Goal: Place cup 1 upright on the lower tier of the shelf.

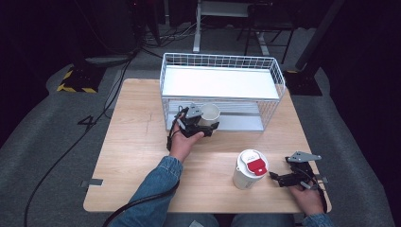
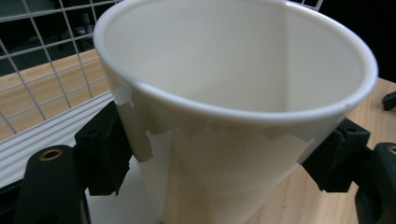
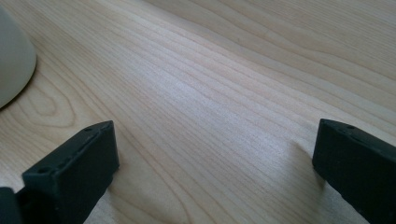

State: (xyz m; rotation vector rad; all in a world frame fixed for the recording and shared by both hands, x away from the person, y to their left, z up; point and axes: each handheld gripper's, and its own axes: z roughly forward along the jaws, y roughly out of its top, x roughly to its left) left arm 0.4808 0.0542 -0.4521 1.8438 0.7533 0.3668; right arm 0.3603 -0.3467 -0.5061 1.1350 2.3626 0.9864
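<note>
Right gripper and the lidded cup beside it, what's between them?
Bare wooden table separates the right gripper from the lidded cup, seen in the high view.

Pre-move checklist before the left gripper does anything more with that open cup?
1. Left gripper grip on open white cup: jaws press both sides, ok.
2. Cup upright: slightly tilted, contents none visible, ok.
3. Wire rack lower shelf ahead of the cup: free space, ok.
4. Right gripper: open, holding nothing, ok.
5. Lidded cup apart from the right gripper: ok.
6. Cup base resting on table or lifted: cannot tell.
</note>
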